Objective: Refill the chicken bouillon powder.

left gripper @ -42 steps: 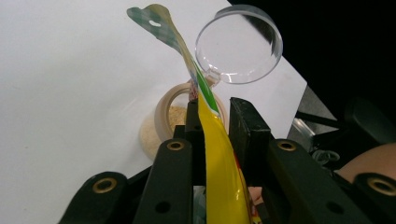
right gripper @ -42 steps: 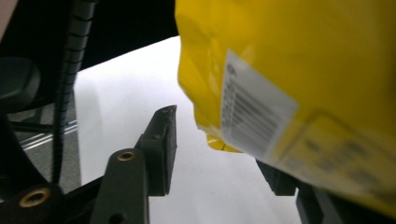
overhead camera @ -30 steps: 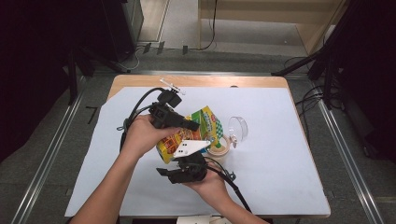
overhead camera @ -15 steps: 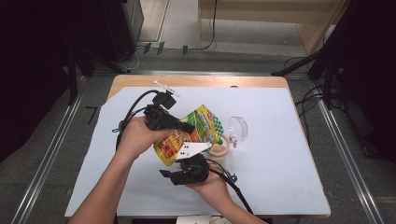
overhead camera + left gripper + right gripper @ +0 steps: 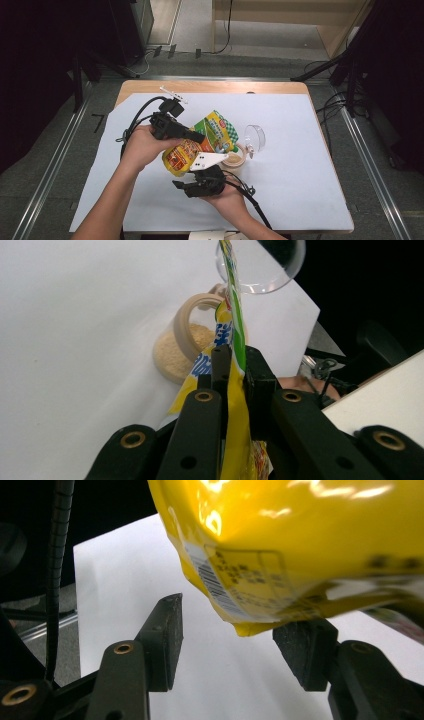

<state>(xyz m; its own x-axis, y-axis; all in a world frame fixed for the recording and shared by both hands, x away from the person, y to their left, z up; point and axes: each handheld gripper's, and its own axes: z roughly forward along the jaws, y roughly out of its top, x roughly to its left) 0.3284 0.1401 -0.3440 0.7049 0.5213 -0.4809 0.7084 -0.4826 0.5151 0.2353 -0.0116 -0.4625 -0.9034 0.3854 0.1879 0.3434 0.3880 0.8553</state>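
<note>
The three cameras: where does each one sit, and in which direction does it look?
High view: above the table's near edge, looking forward and down; both forearms enter from below.
Left gripper view: on the left gripper, looking along jaws shut on the yellow-green plastic snack bag.
Right gripper view: on the right gripper, open jaws beneath the bag.
Shared: the bag; the clear jar of beige powder in two views.
</note>
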